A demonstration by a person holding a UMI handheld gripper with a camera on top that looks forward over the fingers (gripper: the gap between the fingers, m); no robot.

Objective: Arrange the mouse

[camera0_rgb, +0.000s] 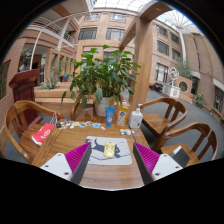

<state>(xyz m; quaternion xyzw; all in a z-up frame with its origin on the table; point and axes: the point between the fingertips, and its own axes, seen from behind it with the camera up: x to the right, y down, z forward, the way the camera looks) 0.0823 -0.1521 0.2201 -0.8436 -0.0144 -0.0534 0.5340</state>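
A yellowish mouse point(109, 150) lies on a grey mouse mat point(110, 152) with a dark figure printed on it, on a wooden table point(70, 140). My gripper point(112, 160) is open, with its pink pads point(86, 160) spread wide to either side of the mat. The mouse sits just ahead of the fingertips, between their lines, and touches neither finger. The gripper holds nothing.
A large potted plant point(103, 75) stands at the table's far side, with a blue bottle point(109, 115) and small items near it. A red object point(42, 133) lies at the left. Wooden chairs point(165, 115) surround the table. A courtyard building rises behind.
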